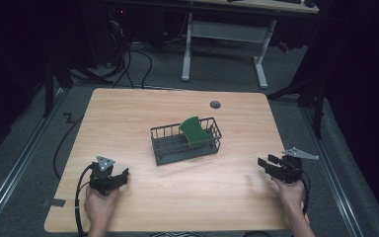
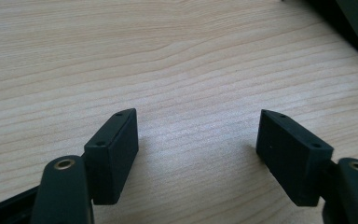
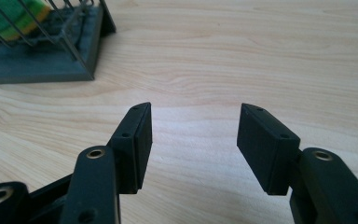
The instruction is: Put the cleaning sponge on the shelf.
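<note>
Green sponge [image 1: 195, 131] in wire basket [image 1: 164, 134] is judged light, soft; best pinched at exposed top edge. Both grippers [image 1: 109, 178] [image 1: 271, 166] are spread, empty.

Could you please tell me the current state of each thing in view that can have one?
Dark wire basket: upright mid-table, holding the sponge.
Green and yellow sponge: propped on edge inside the basket, leaning on its right end.
Left gripper: open, nothing between the jaws, low over bare wood.
Right gripper: open, nothing held, pointed towards the basket.
Light wooden table: level, bearing the basket.
</note>
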Demonstrator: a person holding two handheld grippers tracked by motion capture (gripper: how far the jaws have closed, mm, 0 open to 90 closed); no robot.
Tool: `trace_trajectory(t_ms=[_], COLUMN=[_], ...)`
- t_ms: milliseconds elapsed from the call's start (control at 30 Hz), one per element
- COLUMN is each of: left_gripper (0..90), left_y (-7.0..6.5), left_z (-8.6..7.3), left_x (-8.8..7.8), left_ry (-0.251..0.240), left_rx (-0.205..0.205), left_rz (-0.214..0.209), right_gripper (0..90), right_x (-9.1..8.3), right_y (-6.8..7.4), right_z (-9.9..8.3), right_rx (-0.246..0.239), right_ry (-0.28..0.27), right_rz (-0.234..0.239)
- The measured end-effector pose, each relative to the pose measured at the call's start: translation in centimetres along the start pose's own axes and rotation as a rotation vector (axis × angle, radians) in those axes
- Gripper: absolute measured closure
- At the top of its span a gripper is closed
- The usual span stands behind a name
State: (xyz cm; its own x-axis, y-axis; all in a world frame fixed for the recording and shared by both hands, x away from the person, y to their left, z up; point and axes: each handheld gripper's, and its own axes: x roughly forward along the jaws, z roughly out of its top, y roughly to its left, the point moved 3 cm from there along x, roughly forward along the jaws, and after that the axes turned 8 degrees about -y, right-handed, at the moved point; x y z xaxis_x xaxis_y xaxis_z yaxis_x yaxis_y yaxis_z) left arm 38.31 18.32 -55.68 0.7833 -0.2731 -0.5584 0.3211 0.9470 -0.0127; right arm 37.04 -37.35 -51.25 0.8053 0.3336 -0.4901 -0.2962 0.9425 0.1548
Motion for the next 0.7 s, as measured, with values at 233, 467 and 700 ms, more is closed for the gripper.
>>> trace_trajectory(t_ms=[233,467,700], left_gripper=[29.8,29.8,29.8], left_y=[0.0,0.0,0.0], left_z=[0.0,0.0,0.0], left_x=[0.0,0.0,0.0], left_ry=[-0.001,0.0,0.0], left_rx=[0.0,0.0,0.0], left_rz=[0.001,0.0,0.0], right_gripper=[45.4,45.0,44.2], right_x=[0.3,0.5,0.6], right_y=[-0.3,-0.8,-0.4], right_z=[-1.2,-2.5,-3.2], right_rx=[0.005,0.009,-0.038], right_ry=[0.008,0.009,0.028], right_rz=[-0.033,-0.06,-0.078])
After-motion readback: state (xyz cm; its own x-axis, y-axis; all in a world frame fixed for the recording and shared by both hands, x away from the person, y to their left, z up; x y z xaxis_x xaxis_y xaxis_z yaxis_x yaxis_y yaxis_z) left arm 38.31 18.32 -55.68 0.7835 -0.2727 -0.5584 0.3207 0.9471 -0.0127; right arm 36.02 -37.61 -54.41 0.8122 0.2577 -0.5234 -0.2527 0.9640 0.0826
